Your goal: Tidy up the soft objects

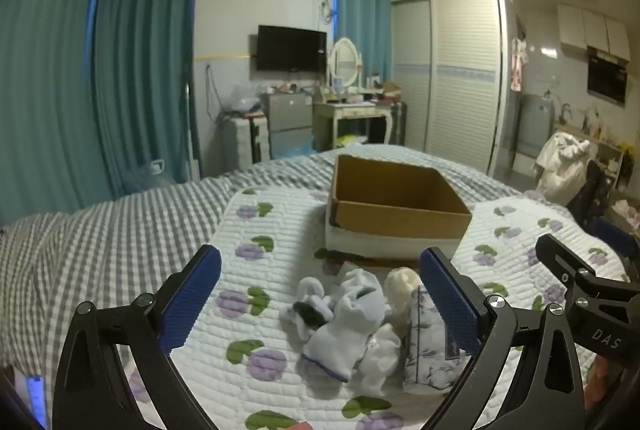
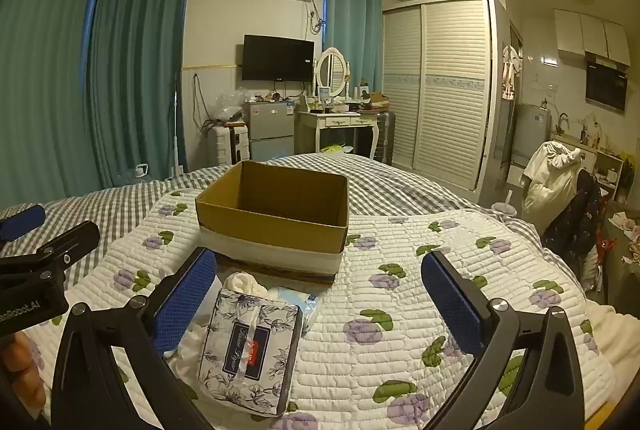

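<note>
Readable text on the grippers and the tissue pack

In the left wrist view, "DAS" stands in pale letters on the right gripper [image 1: 560, 258]. In the right wrist view, "enRobot.AI", cut off by the edge, stands on the left gripper [image 2: 48, 226]. The tissue pack [image 2: 250, 348] has a dark label with script lettering too small to read.

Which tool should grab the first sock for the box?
Left, probably. The left tool is open with the sock pile between its fingers. The right tool, also open, frames the tissue pack instead. The cardboard box sits just beyond.
</note>
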Action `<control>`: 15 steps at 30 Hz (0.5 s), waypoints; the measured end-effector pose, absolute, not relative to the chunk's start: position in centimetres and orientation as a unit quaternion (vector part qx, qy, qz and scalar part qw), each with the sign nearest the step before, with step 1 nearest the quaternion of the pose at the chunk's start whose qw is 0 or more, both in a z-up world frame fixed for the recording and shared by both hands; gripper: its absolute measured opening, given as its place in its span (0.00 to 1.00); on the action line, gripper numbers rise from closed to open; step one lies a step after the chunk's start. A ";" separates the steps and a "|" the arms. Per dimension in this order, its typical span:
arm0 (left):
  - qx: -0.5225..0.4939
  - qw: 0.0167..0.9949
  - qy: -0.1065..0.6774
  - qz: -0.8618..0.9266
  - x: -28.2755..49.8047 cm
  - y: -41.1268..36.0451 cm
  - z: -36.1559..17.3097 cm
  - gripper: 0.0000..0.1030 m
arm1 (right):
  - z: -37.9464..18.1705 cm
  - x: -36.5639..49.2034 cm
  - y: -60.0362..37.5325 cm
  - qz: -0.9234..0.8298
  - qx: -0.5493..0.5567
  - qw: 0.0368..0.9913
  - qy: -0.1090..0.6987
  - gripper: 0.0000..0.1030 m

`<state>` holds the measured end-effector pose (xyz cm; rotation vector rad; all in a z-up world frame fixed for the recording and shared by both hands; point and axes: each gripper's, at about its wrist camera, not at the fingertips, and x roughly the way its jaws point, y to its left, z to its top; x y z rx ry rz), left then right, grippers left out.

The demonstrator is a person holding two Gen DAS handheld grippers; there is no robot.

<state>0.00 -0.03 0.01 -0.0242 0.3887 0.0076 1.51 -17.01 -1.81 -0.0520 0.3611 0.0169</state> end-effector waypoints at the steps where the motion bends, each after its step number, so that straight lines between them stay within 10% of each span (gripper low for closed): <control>1: -0.011 0.981 0.195 0.005 0.0 0.0 0.0 0.98 | -1.8 1.5 -17.0 0.008 -0.026 0.983 0.180 1.00; 15: -0.011 0.980 0.197 0.006 0.1 -0.5 -0.1 0.98 | -2.6 1.8 -16.8 0.009 -0.027 0.982 0.188 1.00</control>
